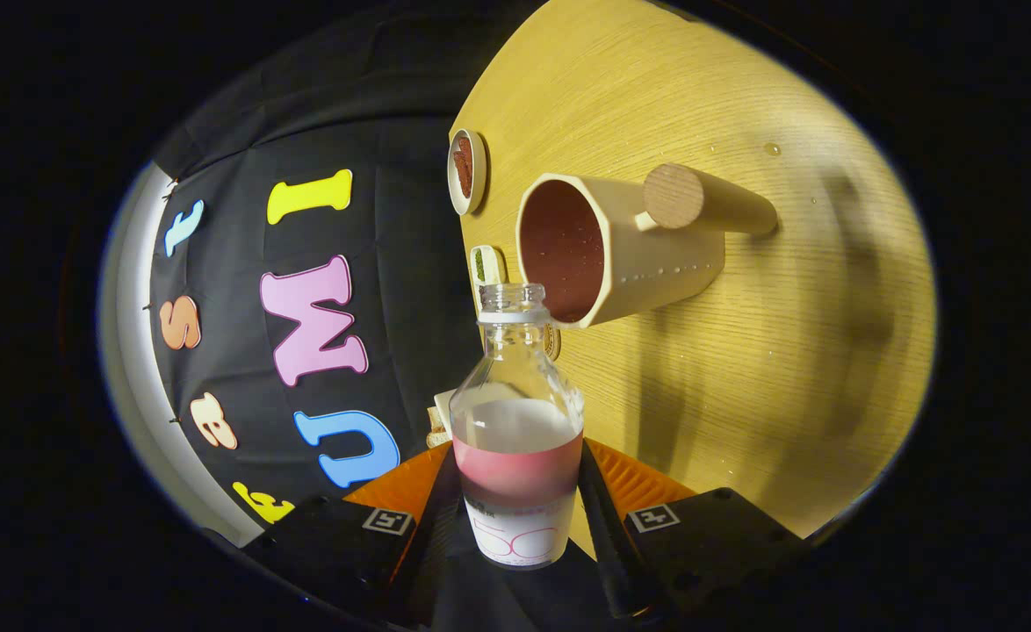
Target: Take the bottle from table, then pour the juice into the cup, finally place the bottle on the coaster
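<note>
Presently, fingers [520, 518]: clamped on bottle [516, 421], at its labelled lower body.
Bottle: rigid, smooth, probably slippery; uncapped, part-full.
Cup [612, 250]: just beyond the bottle mouth, already holding juice.

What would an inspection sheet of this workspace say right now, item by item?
Surface: wooden table, a few droplets on it near the cup.
Job's things: open bottle held between the fingers, partly filled with pink juice, mouth right by the cup's rim; cup with a wooden handle, reddish inside. Coaster: cannot tell.
Clutter: small dish with brown pieces beyond the cup; a second small dish with something green.
Grippers: gripper shut on the bottle, both fingers pressing its sides.
Cables: nothing seen.
Surroundings: black cloth booth wall behind the table.
</note>
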Available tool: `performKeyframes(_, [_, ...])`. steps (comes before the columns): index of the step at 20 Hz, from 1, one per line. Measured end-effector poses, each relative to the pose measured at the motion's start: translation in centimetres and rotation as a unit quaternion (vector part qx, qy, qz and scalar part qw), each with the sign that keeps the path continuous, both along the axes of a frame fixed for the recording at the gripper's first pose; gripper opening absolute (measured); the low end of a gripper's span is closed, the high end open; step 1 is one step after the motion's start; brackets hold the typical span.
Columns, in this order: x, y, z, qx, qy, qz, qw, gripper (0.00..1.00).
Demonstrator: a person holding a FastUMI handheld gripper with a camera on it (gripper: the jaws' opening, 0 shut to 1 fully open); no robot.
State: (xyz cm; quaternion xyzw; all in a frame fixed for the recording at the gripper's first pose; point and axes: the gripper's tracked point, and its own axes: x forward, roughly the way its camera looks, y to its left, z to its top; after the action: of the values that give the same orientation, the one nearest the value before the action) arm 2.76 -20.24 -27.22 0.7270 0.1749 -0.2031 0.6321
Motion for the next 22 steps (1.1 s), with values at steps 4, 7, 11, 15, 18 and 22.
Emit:
performKeyframes(4, [0.3, 0.0, 0.3, 0.030, -0.004, -0.019, 0.999, 0.74])
performKeyframes(7, [0.3, 0.1, 0.6, 0.047, -0.007, -0.031, 0.998, 0.74])
performKeyframes(11, [1.0, -0.3, 1.1, 0.068, -0.018, -0.049, 0.996, 0.74])
performKeyframes(15, [1.2, -0.4, 1.9, 0.086, -0.030, -0.066, 0.994, 0.74])
performKeyframes(18, [1.8, -0.4, 2.2, 0.096, -0.039, -0.079, 0.991, 0.74])
performKeyframes(22, [2.5, -0.2, 2.9, 0.103, -0.048, -0.086, 0.990, 0.74])
